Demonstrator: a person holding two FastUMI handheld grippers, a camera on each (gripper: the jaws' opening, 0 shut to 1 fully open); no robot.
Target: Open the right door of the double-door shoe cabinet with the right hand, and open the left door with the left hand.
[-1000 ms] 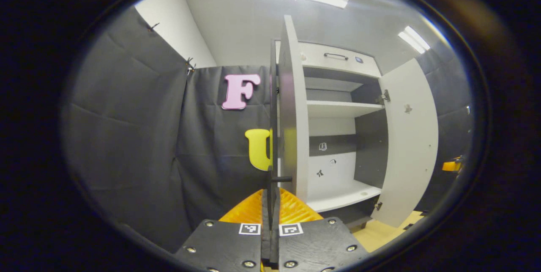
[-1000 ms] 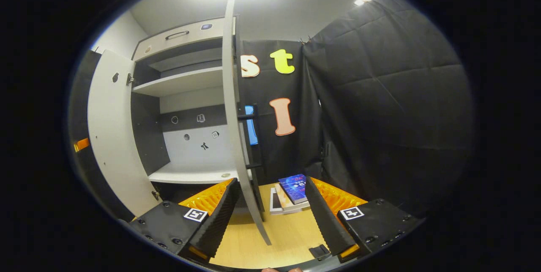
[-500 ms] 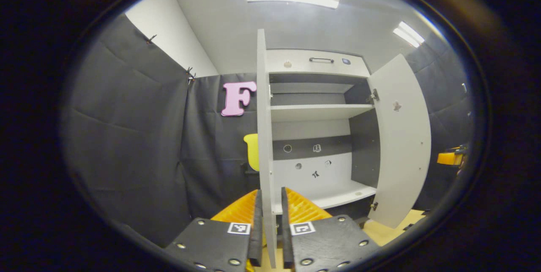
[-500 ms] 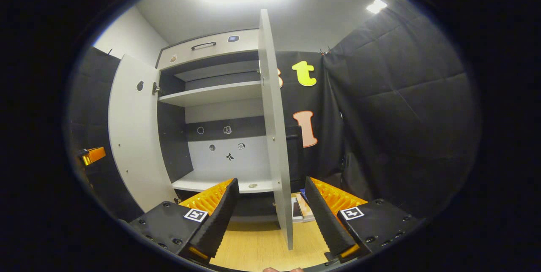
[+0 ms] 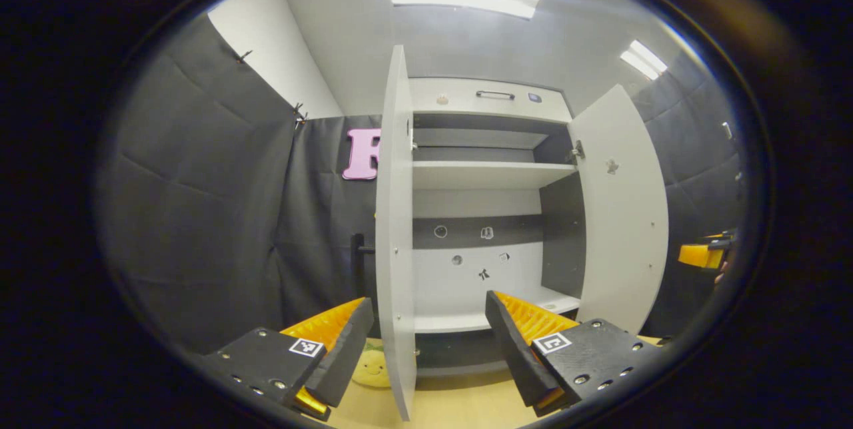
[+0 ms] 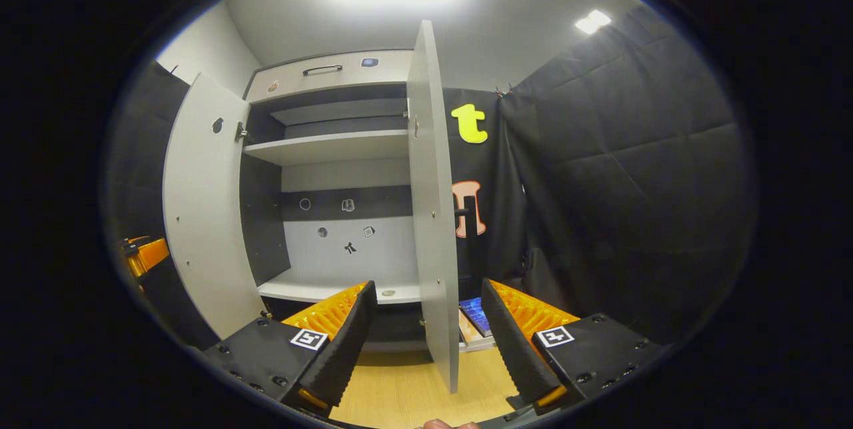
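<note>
Your left gripper (image 5: 426, 349) stands released, its fingers spread wide to either side of the left door (image 5: 394, 229), pressing on nothing; that door's thin edge rises between them, seen nearly edge-on and swung out from the shoe cabinet (image 5: 486, 96); its dark handle (image 5: 358, 250) shows just beyond the door on the outer face, against the black cloth. Your right gripper (image 6: 426, 342) is likewise let go, fingers wide apart with the right door (image 6: 432, 216) standing edge-on between them and touched by neither; a dark handle (image 6: 463, 213) juts from its outer face.

Both doors are swung open; in the left gripper view the right door (image 5: 620, 216) hangs wide at the far side, and in the right gripper view the left door (image 6: 200, 216) does the same. Inside, you see an upper shelf (image 5: 486, 174) and a lower shelf (image 5: 493, 312), bare of shoes, with small marks on the back panel; a drawer front with a handle (image 5: 494, 94) tops the cabinet.

On the wood floor a yellow soft toy (image 5: 370, 369) lies by the left door's foot; some books (image 6: 474, 322) lie behind the right door. Your other gripper (image 5: 703, 254) shows at the right rim of the left gripper view.
</note>
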